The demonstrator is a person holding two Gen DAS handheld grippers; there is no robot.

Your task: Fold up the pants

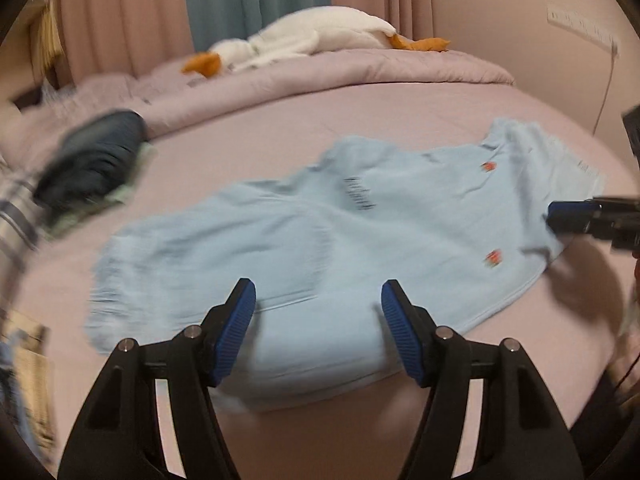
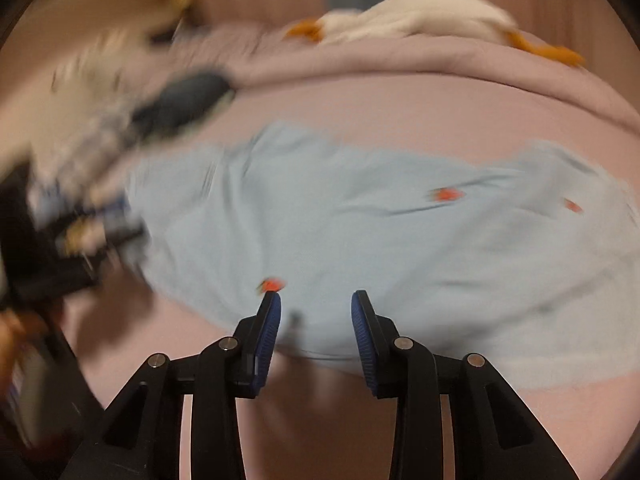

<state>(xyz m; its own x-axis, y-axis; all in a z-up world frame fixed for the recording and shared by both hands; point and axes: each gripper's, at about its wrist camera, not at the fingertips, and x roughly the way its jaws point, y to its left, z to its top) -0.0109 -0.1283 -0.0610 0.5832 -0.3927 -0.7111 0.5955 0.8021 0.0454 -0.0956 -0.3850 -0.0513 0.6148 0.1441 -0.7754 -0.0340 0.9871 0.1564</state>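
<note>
Light blue pants with small red marks lie spread on the pink bed sheet, folded lengthwise. My left gripper hangs open above their near edge, nothing between its blue pads. The right gripper's blue tip shows at the right edge of the left wrist view, beside the pants' end. In the right wrist view the pants fill the middle, blurred, and my right gripper stands open over their near edge with nothing between its fingers. The left gripper appears as a dark blur at the left.
A dark folded garment lies on other clothes at the left of the bed. A white plush goose rests on the rolled pink quilt at the back. Curtains hang behind. A wall socket strip is at the right.
</note>
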